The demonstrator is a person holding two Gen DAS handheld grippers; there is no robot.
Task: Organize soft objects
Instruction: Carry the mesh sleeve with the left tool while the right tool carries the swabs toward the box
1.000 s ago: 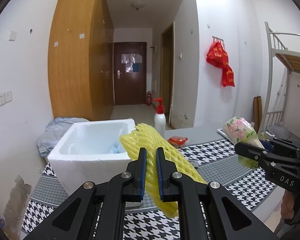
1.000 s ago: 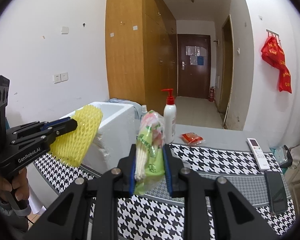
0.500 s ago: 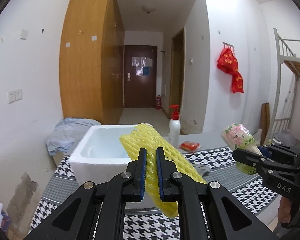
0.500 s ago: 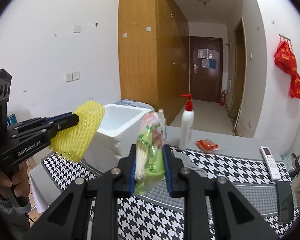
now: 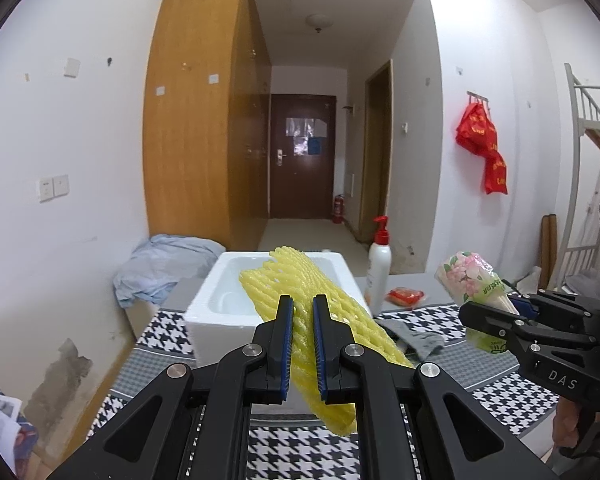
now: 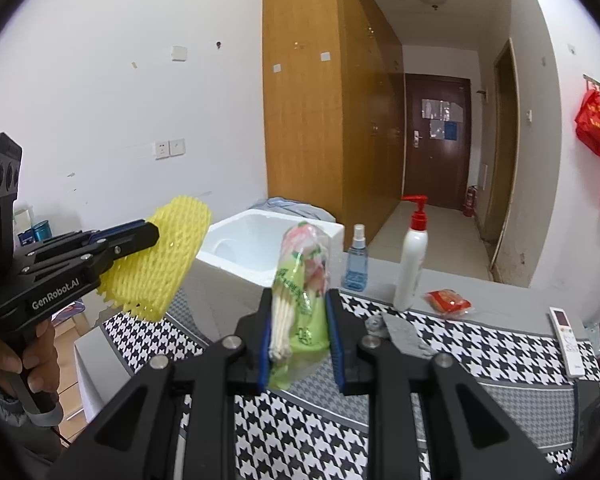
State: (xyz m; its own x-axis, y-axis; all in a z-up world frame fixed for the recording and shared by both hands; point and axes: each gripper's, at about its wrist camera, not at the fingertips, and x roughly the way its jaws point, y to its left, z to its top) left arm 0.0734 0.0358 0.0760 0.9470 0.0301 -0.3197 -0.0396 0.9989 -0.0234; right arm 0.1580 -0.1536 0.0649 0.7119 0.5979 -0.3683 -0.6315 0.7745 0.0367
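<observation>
My left gripper [image 5: 302, 312] is shut on a yellow foam net sleeve [image 5: 292, 284], held in the air before a white foam box [image 5: 208, 304]. The sleeve [image 6: 160, 264] and left gripper [image 6: 140, 234] also show in the right wrist view, left of the box [image 6: 236, 256]. My right gripper [image 6: 298, 304] is shut on a green and pink plastic packet [image 6: 300, 280] holding pale sticks, above the houndstooth table cloth [image 6: 480, 344]. The packet [image 5: 472, 280] and right gripper [image 5: 484, 312] show at the right of the left wrist view.
A white pump bottle [image 6: 412, 264], a blue spray bottle [image 6: 356, 260], a red packet [image 6: 448, 302], a grey cloth [image 6: 400, 332] and a remote [image 6: 566, 332] lie on the table. A pale blue bundle of fabric [image 5: 160, 264] sits left of the box.
Both grippers have pulled back and risen with their loads still held. The foam box and table look farther away and lower in both views.
</observation>
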